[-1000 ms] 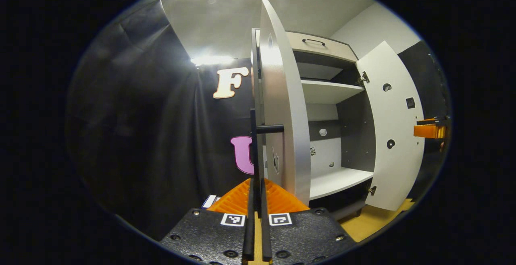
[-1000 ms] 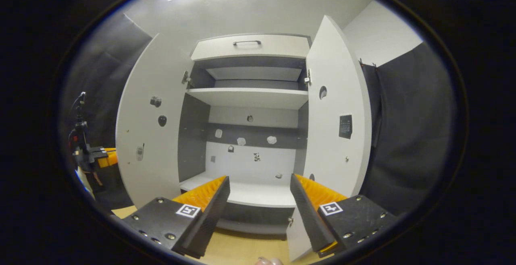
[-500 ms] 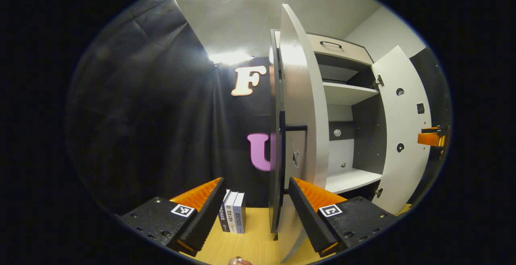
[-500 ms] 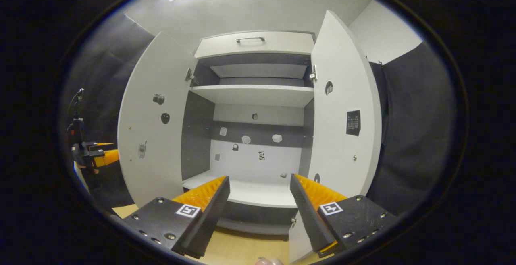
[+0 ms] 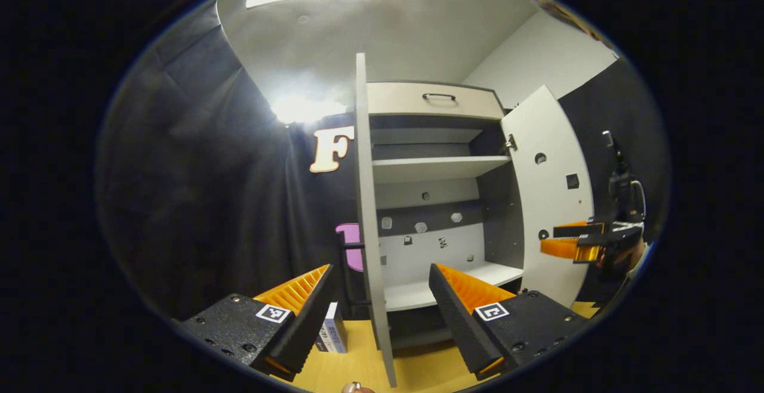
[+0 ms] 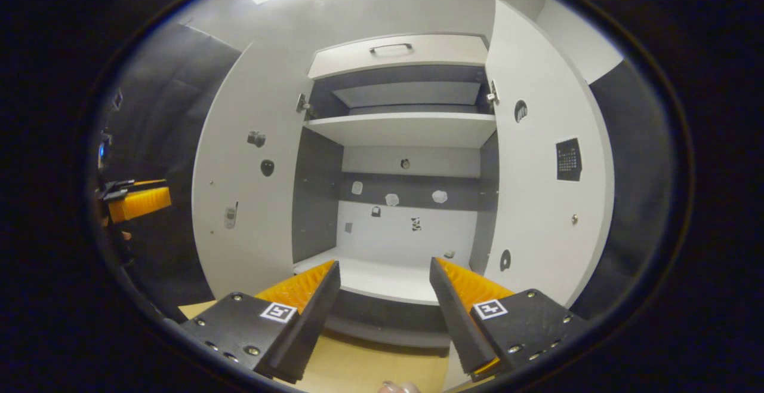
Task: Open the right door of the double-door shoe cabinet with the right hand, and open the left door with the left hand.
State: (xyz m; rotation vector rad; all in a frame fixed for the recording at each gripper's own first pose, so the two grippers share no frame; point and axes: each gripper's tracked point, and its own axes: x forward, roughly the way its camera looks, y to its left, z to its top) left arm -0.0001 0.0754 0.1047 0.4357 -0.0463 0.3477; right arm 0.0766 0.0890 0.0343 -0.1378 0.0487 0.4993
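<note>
1. Two doors of the shoe cabinet (image 6: 394,142) stand swung out: the left door (image 6: 250,172) and the right door (image 6: 546,160) both lie wide of the open shelves in the right gripper view, so by my reading the task looks done.
2. In the left gripper view the left door (image 5: 369,232) shows edge-on, its long axis upright, between the fingers of the left gripper (image 5: 379,315) but farther off, not touched.
3. That left gripper has its jaws spread wide and grips nothing; the door's bar handle (image 5: 346,261) sits just left of the edge.
4. Likewise the right gripper (image 6: 385,315) is spread wide and empty, facing the lower shelf (image 6: 382,279), with the right door off to its right, apart from it.
5. Each gripper is nearer its own door; any further swing would be outward, away from the shelves.
</note>
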